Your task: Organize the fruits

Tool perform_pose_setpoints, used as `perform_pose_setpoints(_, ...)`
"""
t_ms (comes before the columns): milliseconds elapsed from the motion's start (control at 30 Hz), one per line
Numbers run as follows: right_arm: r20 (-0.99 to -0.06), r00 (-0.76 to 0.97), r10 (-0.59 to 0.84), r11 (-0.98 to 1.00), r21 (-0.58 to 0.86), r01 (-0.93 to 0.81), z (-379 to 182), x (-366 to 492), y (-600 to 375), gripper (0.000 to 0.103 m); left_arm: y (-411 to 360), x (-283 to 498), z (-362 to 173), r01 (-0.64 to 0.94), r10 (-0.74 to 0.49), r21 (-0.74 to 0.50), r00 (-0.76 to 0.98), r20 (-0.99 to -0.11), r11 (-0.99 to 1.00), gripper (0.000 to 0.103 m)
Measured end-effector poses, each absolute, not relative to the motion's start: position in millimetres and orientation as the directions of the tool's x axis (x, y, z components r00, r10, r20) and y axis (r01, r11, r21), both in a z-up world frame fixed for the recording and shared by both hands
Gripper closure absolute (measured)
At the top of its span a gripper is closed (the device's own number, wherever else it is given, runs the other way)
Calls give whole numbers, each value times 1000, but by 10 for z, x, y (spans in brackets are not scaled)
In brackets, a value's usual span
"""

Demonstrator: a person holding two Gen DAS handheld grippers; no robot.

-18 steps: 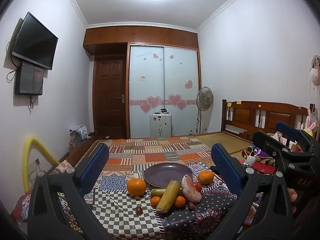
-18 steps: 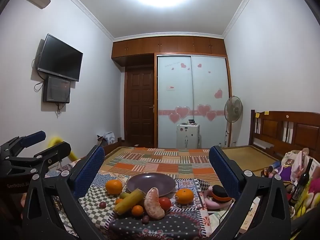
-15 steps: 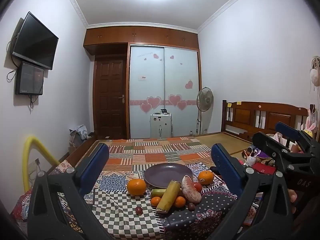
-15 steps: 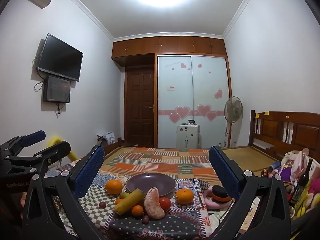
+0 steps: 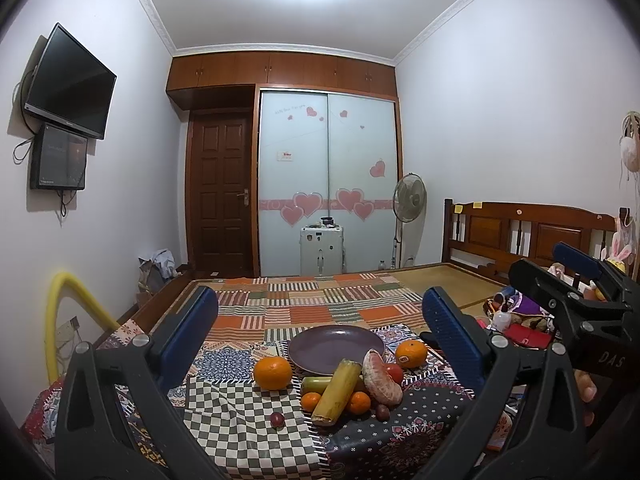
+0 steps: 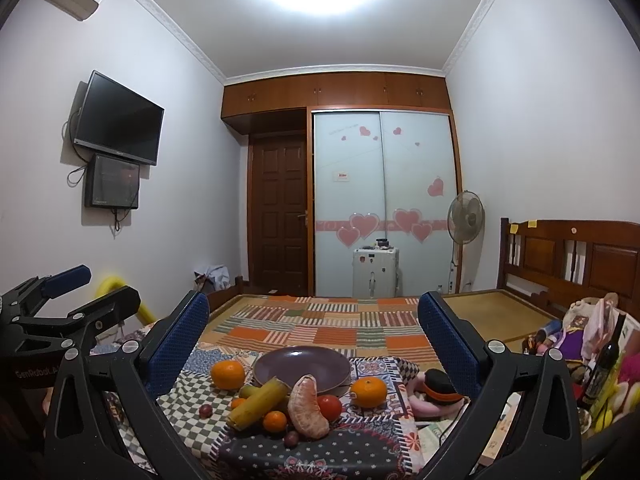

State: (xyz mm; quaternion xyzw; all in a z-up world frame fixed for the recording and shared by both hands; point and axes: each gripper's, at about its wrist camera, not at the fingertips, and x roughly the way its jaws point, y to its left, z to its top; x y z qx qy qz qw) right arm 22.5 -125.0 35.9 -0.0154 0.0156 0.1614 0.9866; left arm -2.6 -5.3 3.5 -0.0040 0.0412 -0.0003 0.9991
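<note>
An empty purple plate (image 5: 335, 349) (image 6: 302, 366) sits on a patchwork cloth. In front of it lie a yellow corn piece (image 5: 337, 392) (image 6: 259, 402), a peeled pomelo segment (image 5: 380, 378) (image 6: 307, 408), a tomato (image 6: 329, 407), small tangerines (image 5: 358, 402) (image 6: 274, 421), two grapes (image 5: 277, 419) (image 6: 291, 438) and a green fruit (image 5: 316, 384). One orange (image 5: 272, 373) (image 6: 227, 374) lies left, another (image 5: 411, 353) (image 6: 368, 391) right. My left gripper (image 5: 320, 344) and right gripper (image 6: 312, 340) are both open and empty, held back from the fruit.
A pink plush toy (image 6: 430, 394) lies right of the cloth. Bottles and toys (image 6: 592, 364) crowd the far right. A wooden bed headboard (image 5: 528, 236) stands behind. A yellow tube (image 5: 60, 320) arches at the left. The other gripper shows in each view (image 5: 580, 300) (image 6: 60, 304).
</note>
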Motion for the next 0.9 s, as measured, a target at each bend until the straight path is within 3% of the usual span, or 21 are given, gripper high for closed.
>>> perform_pose_setpoints(900,-40,946,322,946,-18,-323,336,249,-1279,0,-9,12,-6,7,-10,-75,999,-43,997,0)
